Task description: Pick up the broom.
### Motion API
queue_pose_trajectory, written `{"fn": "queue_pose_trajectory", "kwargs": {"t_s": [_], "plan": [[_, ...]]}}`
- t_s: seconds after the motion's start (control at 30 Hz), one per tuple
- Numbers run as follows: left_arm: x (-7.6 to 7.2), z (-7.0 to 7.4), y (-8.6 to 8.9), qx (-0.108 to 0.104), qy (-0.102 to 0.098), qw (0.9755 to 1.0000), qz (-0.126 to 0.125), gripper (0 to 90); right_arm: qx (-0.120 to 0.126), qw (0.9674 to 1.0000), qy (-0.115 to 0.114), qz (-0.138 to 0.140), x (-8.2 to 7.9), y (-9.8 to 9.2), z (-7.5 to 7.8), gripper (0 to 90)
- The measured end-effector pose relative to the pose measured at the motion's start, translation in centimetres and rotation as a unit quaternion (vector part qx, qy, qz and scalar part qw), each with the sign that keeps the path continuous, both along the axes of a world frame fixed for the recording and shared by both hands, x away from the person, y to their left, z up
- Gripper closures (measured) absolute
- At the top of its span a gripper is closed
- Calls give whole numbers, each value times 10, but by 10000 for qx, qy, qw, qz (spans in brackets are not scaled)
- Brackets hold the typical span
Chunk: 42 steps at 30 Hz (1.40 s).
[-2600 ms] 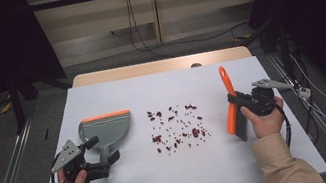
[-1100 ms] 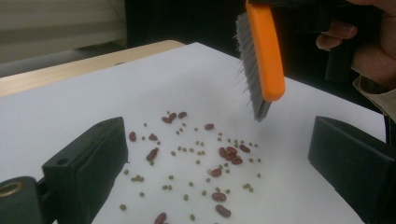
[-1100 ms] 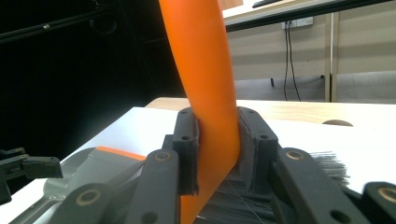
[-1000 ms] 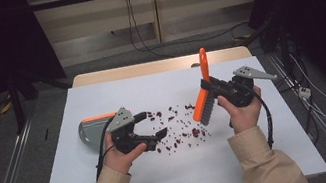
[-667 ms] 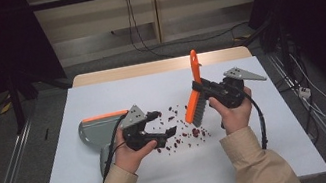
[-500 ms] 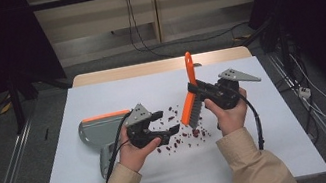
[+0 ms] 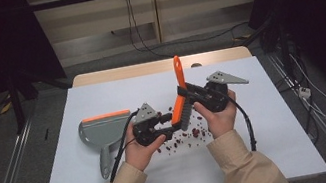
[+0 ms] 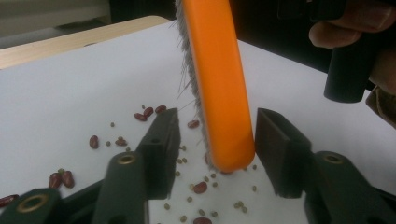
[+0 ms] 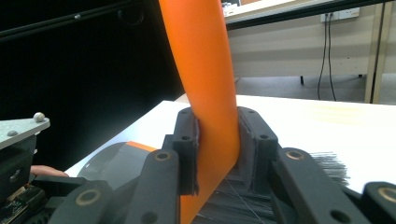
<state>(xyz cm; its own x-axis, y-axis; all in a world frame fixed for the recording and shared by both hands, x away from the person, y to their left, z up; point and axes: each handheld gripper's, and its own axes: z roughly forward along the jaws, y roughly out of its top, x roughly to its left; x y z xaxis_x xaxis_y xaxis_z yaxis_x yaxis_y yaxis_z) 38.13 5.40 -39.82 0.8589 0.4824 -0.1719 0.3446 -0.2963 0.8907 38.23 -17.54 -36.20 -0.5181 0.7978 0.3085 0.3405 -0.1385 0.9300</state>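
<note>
The brush (image 7: 180,99), orange-backed with dark bristles, stands tilted over the middle of the table (image 7: 283,151), its handle pointing up and toward the far edge and its head down among the scattered beans (image 7: 194,134). The right gripper (image 7: 193,97) is clamped on it: in the right gripper view both black jaws press flat against the orange handle (image 9: 205,84), one on each side, with the bristles (image 9: 327,163) fanning out below. The person's right hand (image 7: 218,114) holds that gripper just right of the table's centre, a cable trailing back toward the near edge.

The left gripper (image 7: 169,123) has come in from the left and sits low beside the brush head. Its jaws have just been closing, with the tip of the brush head (image 8: 219,93) between them. In the left gripper view the right-hand jaw looks to meet the orange edge or stand just off it, while the left-hand jaw still stands a little off the bristle side, so the brush is not yet pinched there. The left hand (image 7: 140,148) rests close to the table.

The beans, dark red ones mixed with smaller pale grains, lie loose on the white surface under and just in front of both grippers. A grey dustpan (image 7: 102,132) with an orange lip lies flat toward the left edge, well apart from the brush, its handle pointing at the near edge.
</note>
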Motion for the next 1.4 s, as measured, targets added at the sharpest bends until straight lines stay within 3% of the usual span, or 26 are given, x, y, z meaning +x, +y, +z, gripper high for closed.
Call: {"fn": "queue_pose_trajectory", "kwargs": {"t_s": [0.23, 0.27, 0.4, 0.63, 0.67, 0.8, 0.87, 0.97, 1.2, 1.4], "plan": [[2, 0, 1, 22, 108, 9999, 67, 643, -60, 9999, -13, 86, -1, 9, 1, 710], [2, 0, 1, 77, 88, 9999, 114, 683, -102, 9999, -1, 105, -1, 11, 2, 710], [1, 1, 3, 232, 87, 9994, 256, 699, -161, 9998, -26, 149, 0, 14, 2, 709], [-2, 4, 5, 218, -251, 9981, 512, 709, -33, 9999, -95, 88, 0, 16, 4, 698], [-3, 4, 5, 177, -261, 9979, 566, 709, -20, 9999, -94, 74, 0, 16, 5, 682], [-3, 4, 8, 147, -309, 9969, 702, 710, -52, 9999, -159, -19, 1, 18, 5, 462], [-2, 4, 9, 158, -348, 9964, 763, 710, 89, 9999, -73, -74, 0, 17, 4, 406], [-2, 4, 11, 114, -379, 9957, 835, 709, 7, 9999, -68, -156, 0, 17, 3, 328], [0, 5, 13, 104, -439, 9938, 1015, 710, -45, 9996, 190, -191, 1, 23, -2, 214], [-3, 6, 12, 99, -532, 9925, 1096, 710, 15, 9991, 313, -302, 2, 31, -5, 206]]}}
